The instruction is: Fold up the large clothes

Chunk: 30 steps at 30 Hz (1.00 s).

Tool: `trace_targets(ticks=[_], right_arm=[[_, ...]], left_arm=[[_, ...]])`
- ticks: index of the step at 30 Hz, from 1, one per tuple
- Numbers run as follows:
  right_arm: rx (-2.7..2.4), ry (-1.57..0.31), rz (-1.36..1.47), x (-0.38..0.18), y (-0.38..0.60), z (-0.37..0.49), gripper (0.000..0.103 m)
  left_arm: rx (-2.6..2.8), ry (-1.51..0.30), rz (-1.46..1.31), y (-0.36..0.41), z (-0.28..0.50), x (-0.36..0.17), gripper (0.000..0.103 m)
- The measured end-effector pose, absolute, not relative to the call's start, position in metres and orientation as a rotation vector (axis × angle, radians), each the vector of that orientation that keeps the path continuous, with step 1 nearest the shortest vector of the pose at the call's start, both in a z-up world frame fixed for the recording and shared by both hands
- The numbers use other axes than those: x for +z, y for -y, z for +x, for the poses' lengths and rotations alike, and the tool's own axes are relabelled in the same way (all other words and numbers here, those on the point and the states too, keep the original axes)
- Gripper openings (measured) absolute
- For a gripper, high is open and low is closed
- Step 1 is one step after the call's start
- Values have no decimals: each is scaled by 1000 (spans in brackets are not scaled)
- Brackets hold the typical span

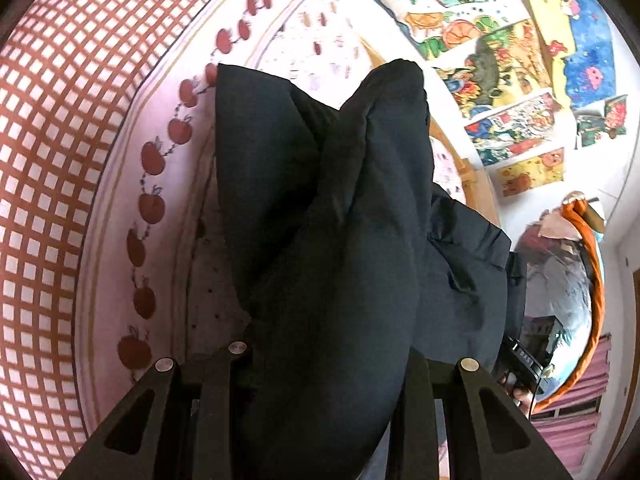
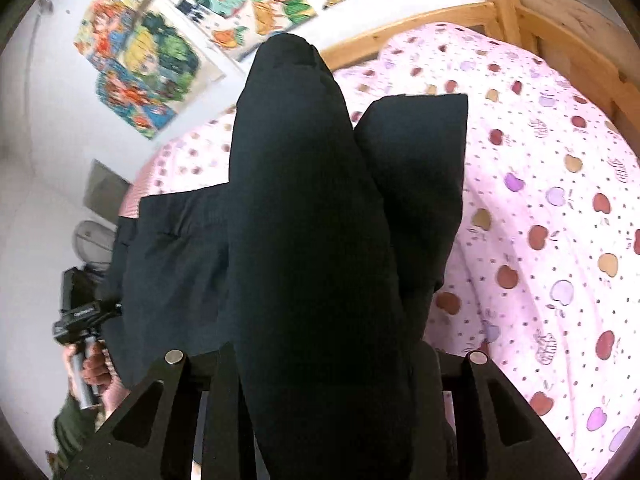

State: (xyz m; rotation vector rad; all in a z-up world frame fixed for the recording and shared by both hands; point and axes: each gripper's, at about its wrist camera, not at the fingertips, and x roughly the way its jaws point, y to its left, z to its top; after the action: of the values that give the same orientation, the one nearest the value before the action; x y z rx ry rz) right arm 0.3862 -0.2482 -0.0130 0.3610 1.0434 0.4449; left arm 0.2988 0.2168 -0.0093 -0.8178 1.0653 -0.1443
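Observation:
A large dark navy garment (image 1: 340, 220) is bunched up between the fingers of my left gripper (image 1: 326, 354), which is shut on it; the cloth hides the fingertips. In the right wrist view the same garment (image 2: 312, 220) rises in a thick fold from my right gripper (image 2: 324, 352), which is also shut on it with its pads covered. The rest of the garment hangs and spreads between the two grippers over the bed. The left gripper's body (image 2: 80, 316) shows at the lower left of the right wrist view, held by a person's hand (image 2: 96, 368).
Below lies a bed with a pink apple-print sheet (image 2: 540, 220) and a red checked cover (image 1: 52, 160). A wooden bed frame (image 2: 520, 12) runs along the far side. Colourful pictures (image 1: 500, 60) hang on the white wall behind.

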Motion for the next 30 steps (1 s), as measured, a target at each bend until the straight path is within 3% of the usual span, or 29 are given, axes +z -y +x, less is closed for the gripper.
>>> trace_targets(ticks=[2, 7, 11, 15, 23, 30], right_arm=[[407, -1046, 354, -13, 249, 390, 38], [323, -1045, 341, -20, 257, 393, 75], [228, -1004, 218, -15, 256, 392, 82], [153, -904, 81, 5, 247, 388, 98], [103, -717, 20, 44, 238, 360, 101], [115, -604, 74, 64, 242, 321, 101]], left_arm=[[-135, -1071, -797, -216, 301, -10, 32], [-75, -1080, -727, -213, 305, -8, 45], [-39, -1069, -730, -216, 311, -8, 68], [0, -1036, -756, -222, 308, -7, 83], [156, -839, -580, -210, 280, 30, 102], [192, -636, -411, -175, 236, 78, 103]])
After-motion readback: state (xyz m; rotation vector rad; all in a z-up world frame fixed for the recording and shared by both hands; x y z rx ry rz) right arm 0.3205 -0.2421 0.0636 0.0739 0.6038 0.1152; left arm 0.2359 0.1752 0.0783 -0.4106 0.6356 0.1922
